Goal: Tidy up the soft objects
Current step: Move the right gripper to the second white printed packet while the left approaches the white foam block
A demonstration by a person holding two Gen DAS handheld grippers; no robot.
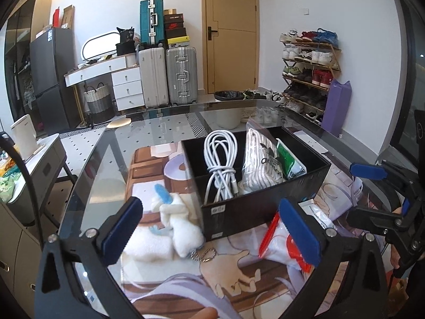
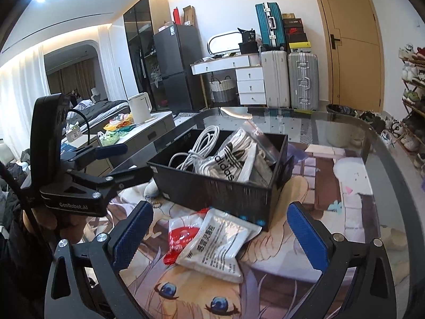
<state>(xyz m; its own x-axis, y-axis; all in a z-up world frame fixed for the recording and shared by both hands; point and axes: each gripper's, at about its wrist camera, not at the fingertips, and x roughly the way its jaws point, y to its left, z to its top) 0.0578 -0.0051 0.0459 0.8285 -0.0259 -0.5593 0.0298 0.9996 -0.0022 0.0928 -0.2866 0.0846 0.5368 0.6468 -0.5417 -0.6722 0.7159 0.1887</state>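
Left wrist view: the left tongs [image 1: 212, 228] hang spread wide above the near part of the glass desk [image 1: 111, 154], with nothing between the blue pads. A printed mat [image 1: 148, 170] covers the desk's middle. On it sits a black box [image 1: 265, 204], divided into compartments. A coiled white cable [image 1: 220, 164] lies in the left compartment; a white striped bag [image 1: 261, 164] and a green packet [image 1: 290, 163] stand in the one beside it. Just left of the box, a white plush toy [image 1: 178, 220] with a blue tuft lies on the mat, its keychain [image 1: 203, 255] trailing toward the near edge. Near the box's front right corner lies a red-and-white pouch [image 1: 279, 239]. The right tongs [image 1: 372, 186] show at the right edge, also spread apart.

Right wrist view: the right tongs [image 2: 216, 235] are wide apart and grip nothing. Between their pads, on the mat [image 2: 332, 175], a silver-white sachet [image 2: 217, 244] lies partly over the red-and-white pouch [image 2: 183, 236], both just in front of the black box [image 2: 212, 188]. The cable [image 2: 196, 146] and striped bag [image 2: 233, 162] sit inside it. The left tongs [image 2: 117, 159] reach in from the left side, pads parted.
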